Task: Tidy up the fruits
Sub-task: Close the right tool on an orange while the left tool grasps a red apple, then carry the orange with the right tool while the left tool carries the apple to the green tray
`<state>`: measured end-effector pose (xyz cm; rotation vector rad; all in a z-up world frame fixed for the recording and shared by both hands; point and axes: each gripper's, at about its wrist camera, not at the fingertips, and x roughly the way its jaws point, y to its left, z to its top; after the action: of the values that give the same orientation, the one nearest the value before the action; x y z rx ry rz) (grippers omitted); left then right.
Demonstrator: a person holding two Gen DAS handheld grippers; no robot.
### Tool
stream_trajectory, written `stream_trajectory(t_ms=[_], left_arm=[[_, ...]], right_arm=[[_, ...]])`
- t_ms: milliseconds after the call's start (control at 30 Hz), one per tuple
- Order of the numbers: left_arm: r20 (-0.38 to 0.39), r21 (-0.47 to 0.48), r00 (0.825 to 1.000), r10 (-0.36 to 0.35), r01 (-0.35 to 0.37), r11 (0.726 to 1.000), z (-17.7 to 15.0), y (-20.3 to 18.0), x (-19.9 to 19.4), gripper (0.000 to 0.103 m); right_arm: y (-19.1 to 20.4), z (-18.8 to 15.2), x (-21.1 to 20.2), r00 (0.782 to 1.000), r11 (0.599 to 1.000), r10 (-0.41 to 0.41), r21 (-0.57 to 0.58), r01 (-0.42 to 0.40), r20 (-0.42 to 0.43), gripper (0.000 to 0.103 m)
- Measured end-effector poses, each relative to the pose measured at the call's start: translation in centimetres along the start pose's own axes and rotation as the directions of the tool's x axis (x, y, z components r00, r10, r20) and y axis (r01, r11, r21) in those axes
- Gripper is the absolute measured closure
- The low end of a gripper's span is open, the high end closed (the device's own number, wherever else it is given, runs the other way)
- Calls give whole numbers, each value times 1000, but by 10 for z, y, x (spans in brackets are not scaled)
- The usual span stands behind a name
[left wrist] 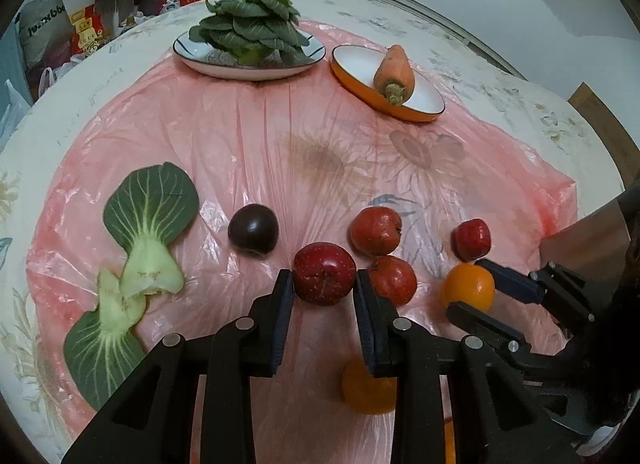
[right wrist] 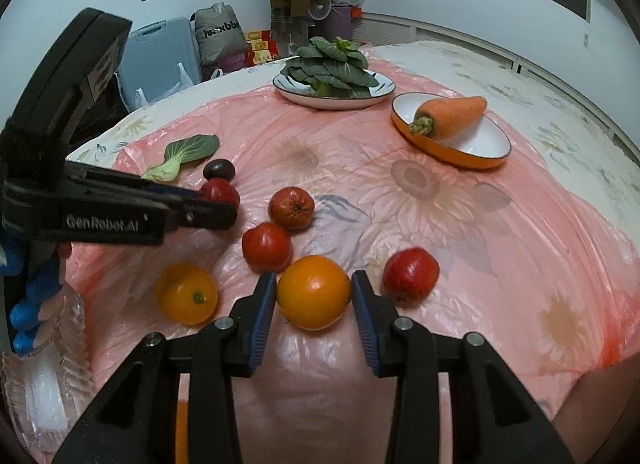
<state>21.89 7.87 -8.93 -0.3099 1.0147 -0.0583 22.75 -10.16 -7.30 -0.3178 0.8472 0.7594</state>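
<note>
Pink plastic sheeting covers the desk, and most of the fruit lies loose on it, so by my reading the sorting has barely begun. The left claw is clamped on a dark red apple at 6 o'clock in its own view; the right claw grips an orange just the same. Neither fruit has been carried anywhere. Left to gather: three smaller red fruits, a dark plum at 9 o'clock of the apple, and a second orange. At 12 o'clock, a plate holds stacked greens, and an orange-rimmed dish at 1 o'clock holds a carrot. Loose bok choy leaves show fully only in the left view; the right view alone shows a clear glass bowl at 8 o'clock, perhaps the fruits' destination.
</note>
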Motion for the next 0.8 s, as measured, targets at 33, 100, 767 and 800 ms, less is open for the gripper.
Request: stream_trajectory(t_ms=[33,100,767,800], left_arm=[[3,2,1000,0,0,1000,0,0,-2,77],[8,9,1000,1,-1,1000,-1,0,-8,78],[-5,40,1000,2,-2,999,-57,7,-73,78],[-5,43,1000,0,0,999,-60,7,-76,78]], right_arm=[[0,-1,-2,1000,1000,-2,5,2,0,36],[-1,-4,-7,1000,1000,-8,20,8,1,36],[17,-68,-99,995,980,-102,173,103,-14,36],[20,-73,-105,994,977,-107,181,108,-17,36]])
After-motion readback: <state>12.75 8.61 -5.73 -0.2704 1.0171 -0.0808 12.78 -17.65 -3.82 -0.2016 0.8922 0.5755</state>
